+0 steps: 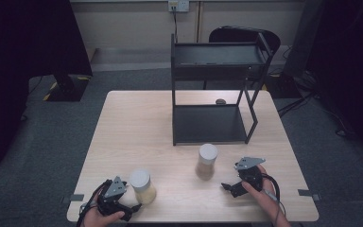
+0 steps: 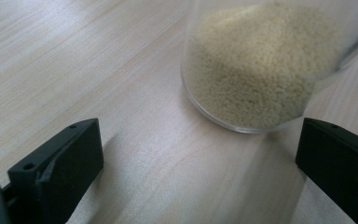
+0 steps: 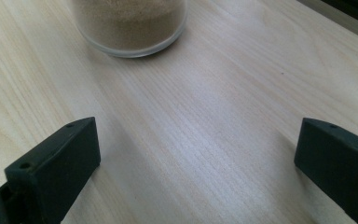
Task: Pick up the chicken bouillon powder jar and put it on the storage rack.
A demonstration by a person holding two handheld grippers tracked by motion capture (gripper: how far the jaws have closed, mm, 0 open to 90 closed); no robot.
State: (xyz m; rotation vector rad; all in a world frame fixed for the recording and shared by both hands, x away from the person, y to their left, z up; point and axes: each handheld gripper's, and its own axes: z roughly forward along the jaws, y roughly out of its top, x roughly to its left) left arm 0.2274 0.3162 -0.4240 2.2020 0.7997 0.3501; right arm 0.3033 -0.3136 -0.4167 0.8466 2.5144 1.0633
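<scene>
Two glass jars stand near the table's point(image 1: 123, 123) front edge: the pale-grain jar point(image 1: 143, 186) just beside the left gripper point(image 1: 134, 208), the brown-grain jar point(image 1: 206, 161) near the right gripper point(image 1: 224, 186). Both jaws stand spread, empty. Filled, slick and breakable, each probably wants a mid-wall grip.

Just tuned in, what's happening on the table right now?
A person holds a gripper in each hand at a wooden table. The left gripper, jaws open, sits close to a jar of pale yellow grains. The right gripper, also open, points at a jar of brown grains. Neither jar is gripped yet. A black two-tier shelf stands behind.
</scene>
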